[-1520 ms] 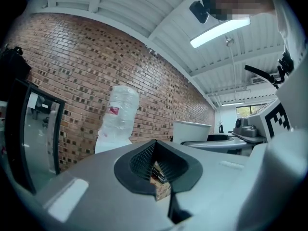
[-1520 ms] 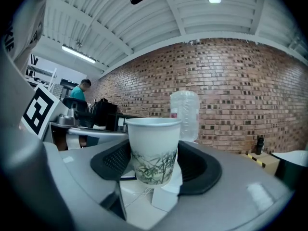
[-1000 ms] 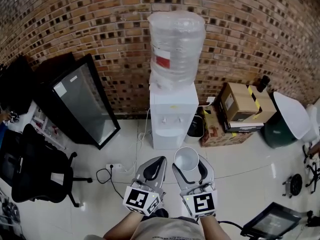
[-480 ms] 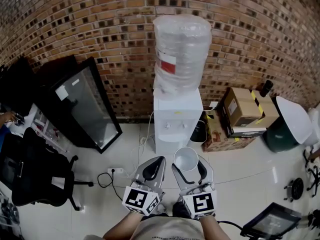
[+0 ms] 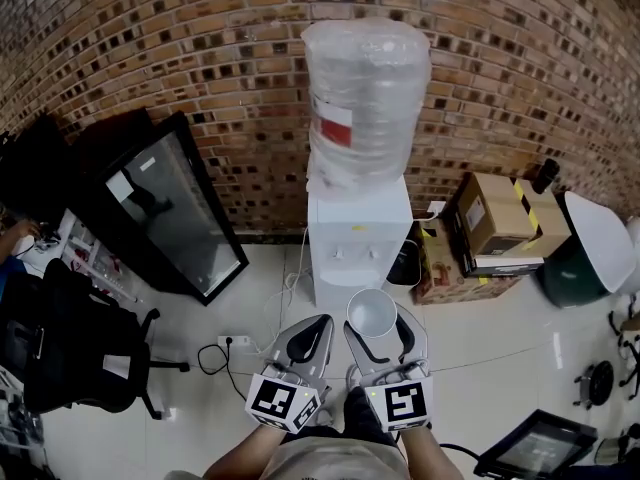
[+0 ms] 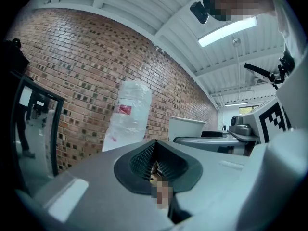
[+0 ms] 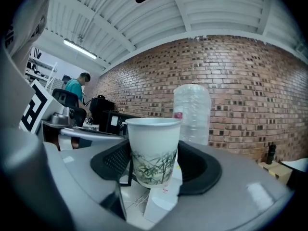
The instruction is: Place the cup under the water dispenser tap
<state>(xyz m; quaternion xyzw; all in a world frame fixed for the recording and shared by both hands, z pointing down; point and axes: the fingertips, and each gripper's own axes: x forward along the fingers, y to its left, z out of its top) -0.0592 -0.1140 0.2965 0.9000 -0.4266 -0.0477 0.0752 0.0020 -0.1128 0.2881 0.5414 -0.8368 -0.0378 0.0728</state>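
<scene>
At 6 o'clock the left gripper (image 5: pixel 305 340) has its ribbed black pads pressed together, empty. Beside it the right gripper (image 5: pixel 380 340) clamps an upright paper cup (image 5: pixel 372 313), smooth and bamboo-printed. Toward 12, well apart, stands the boxy white water dispenser (image 5: pixel 358 238) under a crinkled clear bottle (image 5: pixel 365 98); its taps are barely discernible, perhaps two small nubs.

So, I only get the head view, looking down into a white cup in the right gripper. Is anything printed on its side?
Observer: Yes, the right gripper view shows green bamboo leaves printed on the white paper cup, held upright by the right gripper.
Operator: Is the other gripper holding something?
Observer: No, the left gripper view shows the left gripper shut and empty.
Operator: Anyone else around?
Observer: A person in a teal shirt stands far back.
</scene>
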